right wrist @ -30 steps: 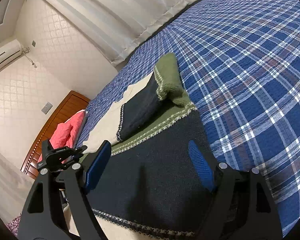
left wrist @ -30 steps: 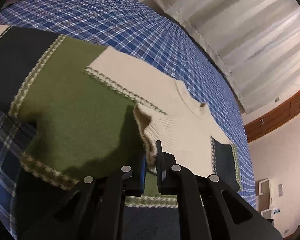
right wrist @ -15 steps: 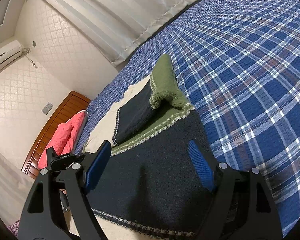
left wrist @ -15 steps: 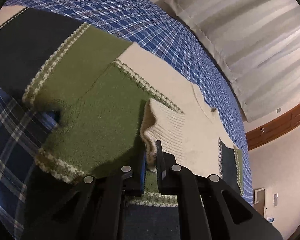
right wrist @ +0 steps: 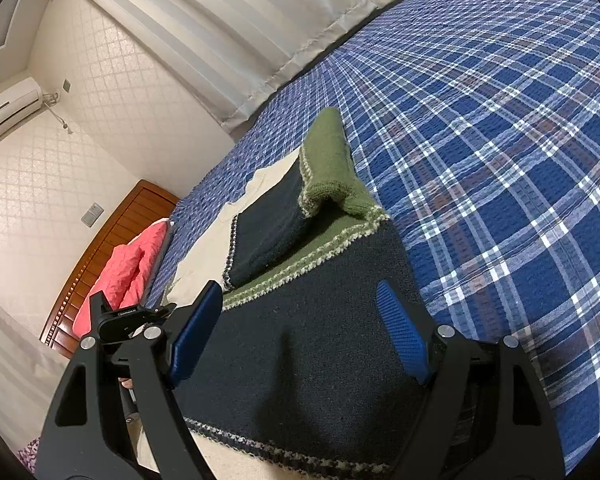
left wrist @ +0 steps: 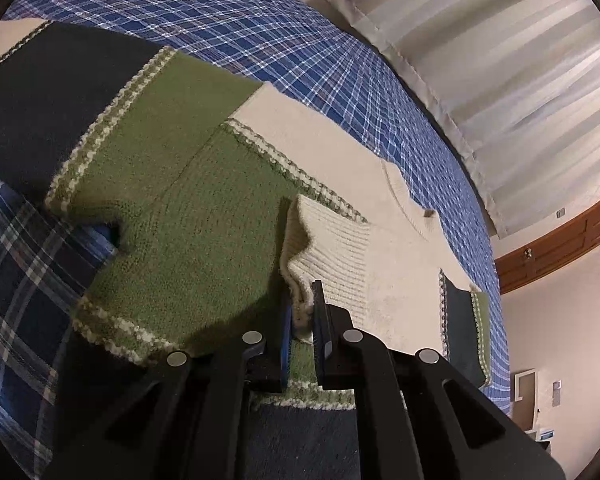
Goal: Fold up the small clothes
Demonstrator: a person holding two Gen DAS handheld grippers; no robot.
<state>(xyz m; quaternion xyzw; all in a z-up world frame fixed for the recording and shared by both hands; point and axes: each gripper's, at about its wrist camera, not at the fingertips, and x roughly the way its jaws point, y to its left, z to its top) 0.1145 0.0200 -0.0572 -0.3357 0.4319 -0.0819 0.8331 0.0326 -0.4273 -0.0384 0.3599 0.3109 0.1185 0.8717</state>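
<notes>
On plaid bedspread (left wrist: 340, 60): left claw (left wrist: 302, 320) still pinching cream cuff (left wrist: 324, 244), sleeve seemingly carried further inward; right claw (right wrist: 300, 332) wide.

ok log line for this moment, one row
stage: sleeve fold | left claw: shut on cream cuff | right claw: open over navy hem | sweater: flat on plaid bed

**Hidden, cropped, or too small to read**

Sweater (left wrist: 188, 240) cut off at the left wrist view's left and bottom edges, navy hem lost behind the left gripper (left wrist: 302, 326) body. Pinched edge of the cream cuff (left wrist: 328, 248) buried between the pads. In the right wrist view, lower sweater hidden under the right gripper (right wrist: 300, 336) arms. Pink pillow (right wrist: 128, 260) partly blocked by the other gripper. Lettering there too small to read. Wall plates (left wrist: 556, 392) too small to identify.
</notes>
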